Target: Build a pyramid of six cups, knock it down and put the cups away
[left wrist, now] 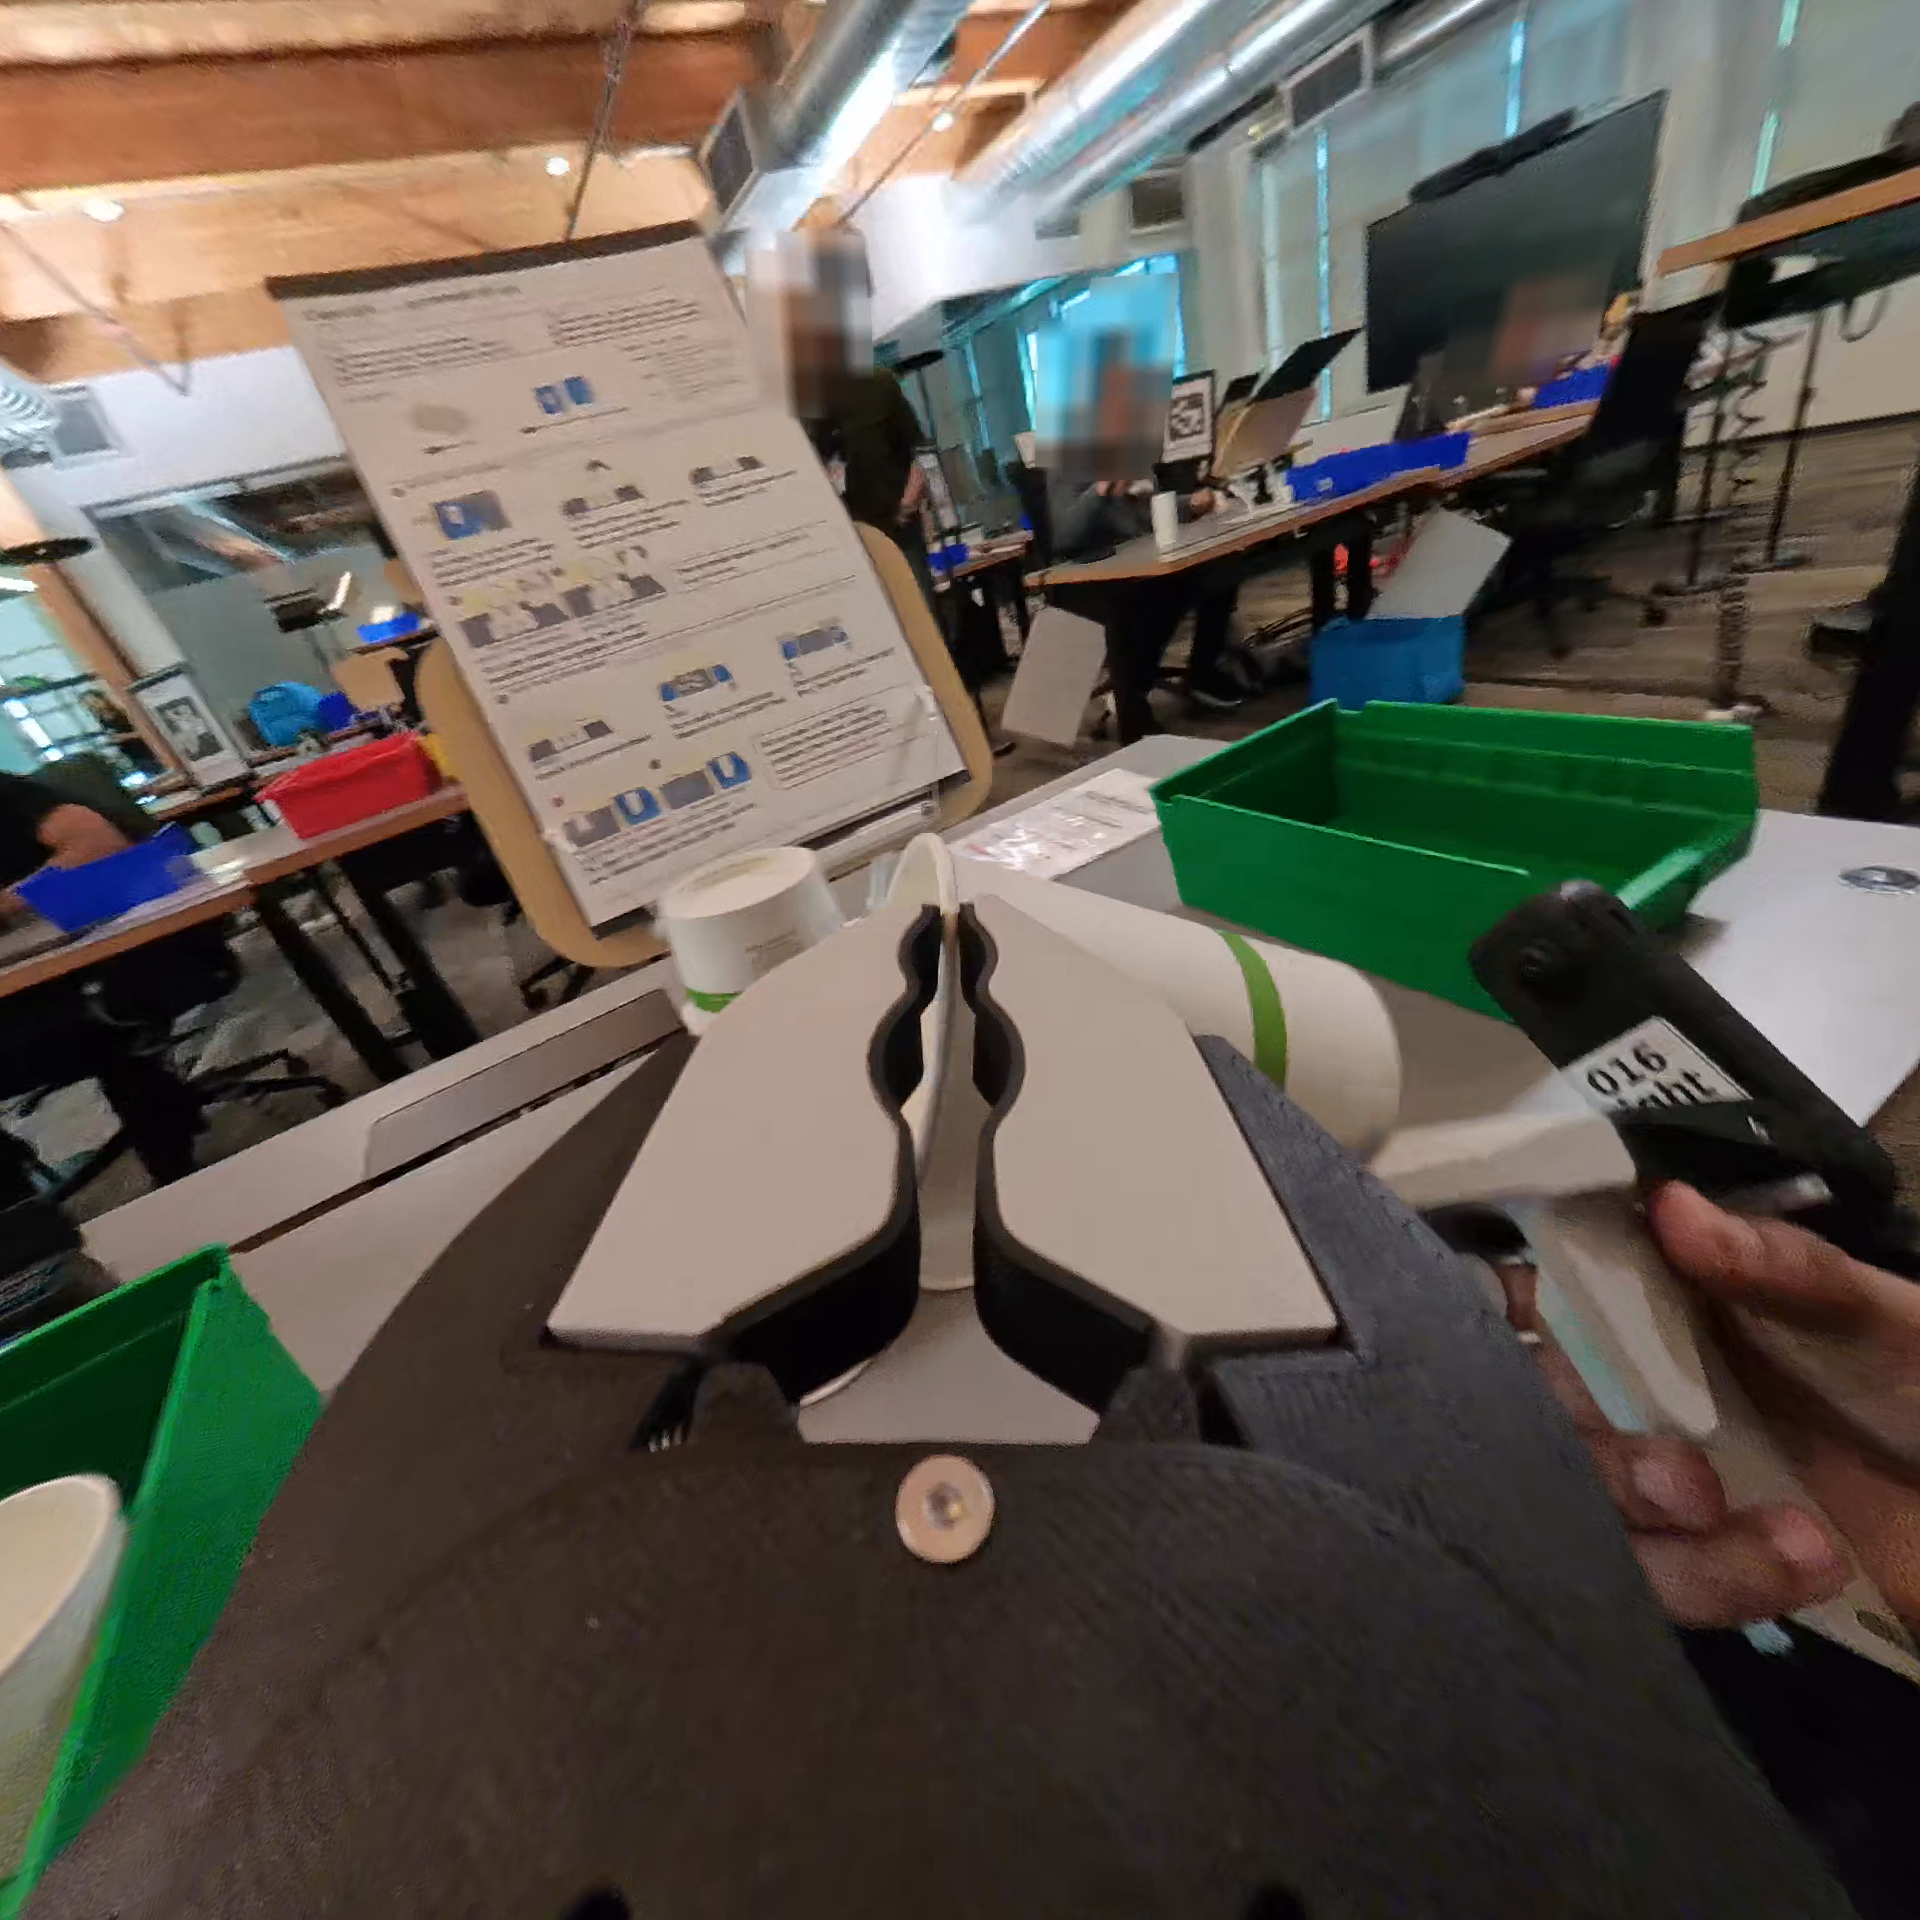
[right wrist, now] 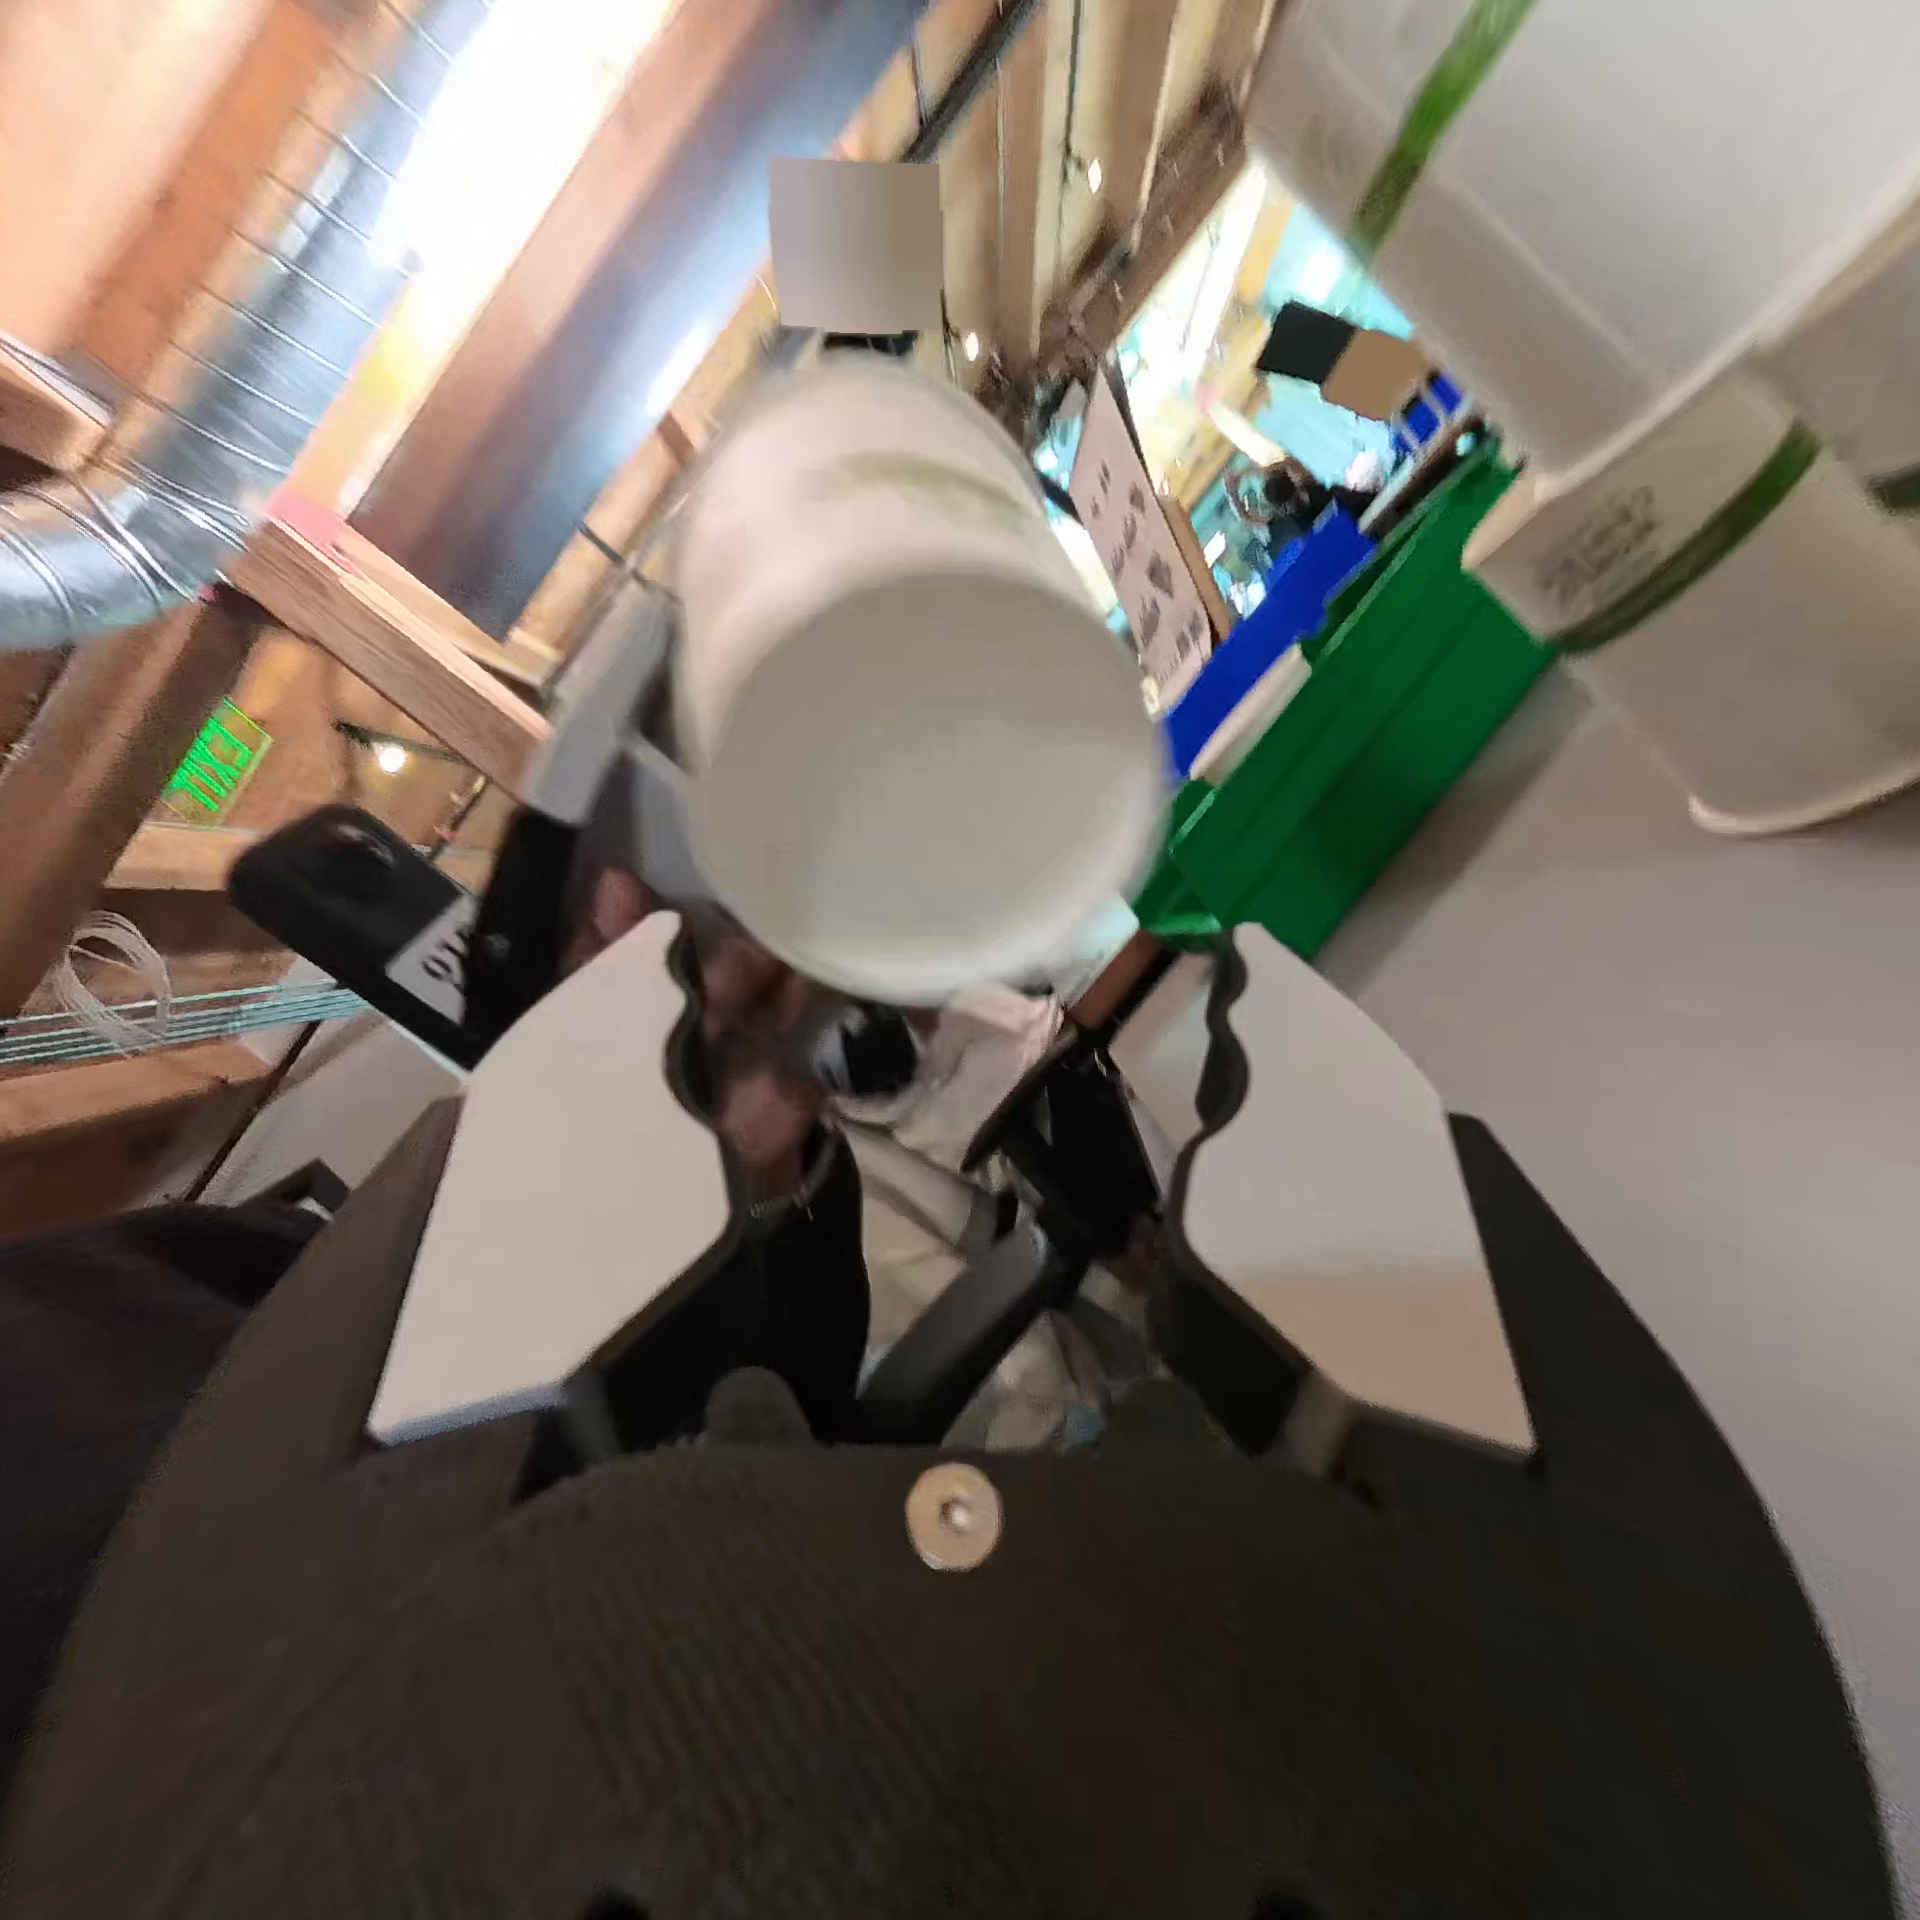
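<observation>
Left gripper (left wrist: 948, 935) pinches a paper cup (left wrist: 1195, 997) by its rim wall, held sideways. Right gripper (right wrist: 951, 966), wide apart and empty, faces the cup's base; keep the pinch firm.

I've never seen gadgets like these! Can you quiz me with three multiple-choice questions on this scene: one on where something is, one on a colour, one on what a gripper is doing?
1. Where is the far green bin?
A. On the table, beyond the held cup
B. On the floor
C. Hanging from the ceiling

2. What colour is the band on the paper cup pinched by the left gripper?
A. Red
B. Green
C. Blue

3. What is the right gripper doing?
A. Shut on a cup
B. Open, holding nothing
C. Shut on a pen

Answers:
1 A: the bin rests on the grey tabletop behind the cup.
2 B: a green stripe rings the white cup.
3 B: its fingers stand wide apart, with the cup ahead of them.
</observation>
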{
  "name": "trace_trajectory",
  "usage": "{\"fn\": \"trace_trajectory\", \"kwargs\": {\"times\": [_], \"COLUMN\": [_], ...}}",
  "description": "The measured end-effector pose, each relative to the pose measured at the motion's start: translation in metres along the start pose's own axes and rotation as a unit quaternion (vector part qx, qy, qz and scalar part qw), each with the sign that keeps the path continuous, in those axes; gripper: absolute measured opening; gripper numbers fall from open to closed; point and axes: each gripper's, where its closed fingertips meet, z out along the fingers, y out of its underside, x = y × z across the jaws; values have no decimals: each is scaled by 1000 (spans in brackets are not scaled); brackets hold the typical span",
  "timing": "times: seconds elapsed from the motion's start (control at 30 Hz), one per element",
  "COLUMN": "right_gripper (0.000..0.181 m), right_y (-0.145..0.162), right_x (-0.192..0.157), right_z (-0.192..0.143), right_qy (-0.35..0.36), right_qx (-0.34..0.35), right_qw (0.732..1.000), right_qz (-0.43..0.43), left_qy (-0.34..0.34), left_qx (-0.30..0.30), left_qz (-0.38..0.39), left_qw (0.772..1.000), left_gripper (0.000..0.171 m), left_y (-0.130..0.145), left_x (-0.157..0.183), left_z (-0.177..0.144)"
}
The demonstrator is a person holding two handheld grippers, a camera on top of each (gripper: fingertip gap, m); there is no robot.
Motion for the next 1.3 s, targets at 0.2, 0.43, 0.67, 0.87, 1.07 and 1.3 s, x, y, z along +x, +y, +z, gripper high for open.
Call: {"fn": "trace_trajectory", "kwargs": {"times": [0.2, 0.43, 0.67, 0.87, 1.07, 1.3], "right_gripper": [80, 76, 76, 75, 76, 76], "right_y": [-56, -95, -99, -101, -94, -76], "right_x": [10, 13, 27, 38, 65, 88], "right_z": [-32, -59, -64, -67, -78, -83], "right_qy": [57, 48, 101, 195, 327, 378], "right_qx": [90, 159, 148, 73, -81, -153], "right_qw": [992, 984, 979, 953, 850, 813], "right_qz": [-65, -62, -94, -221, -405, -416], "left_qy": [40, 117, 197, 193, 169, 159], "left_qx": [1, -34, -81, -141, -191, -211], "left_qz": [-50, -159, -196, -177, -191, -214], "left_qw": [998, 980, 957, 955, 948, 941], "left_gripper": [4, 4, 6, 35, 45, 45], "left_y": [23, 73, 114, 147, 170, 180], "left_x": [35, 62, 89, 97, 87, 78], "left_z": [12, 14, 15, 19, 23, 24]}}
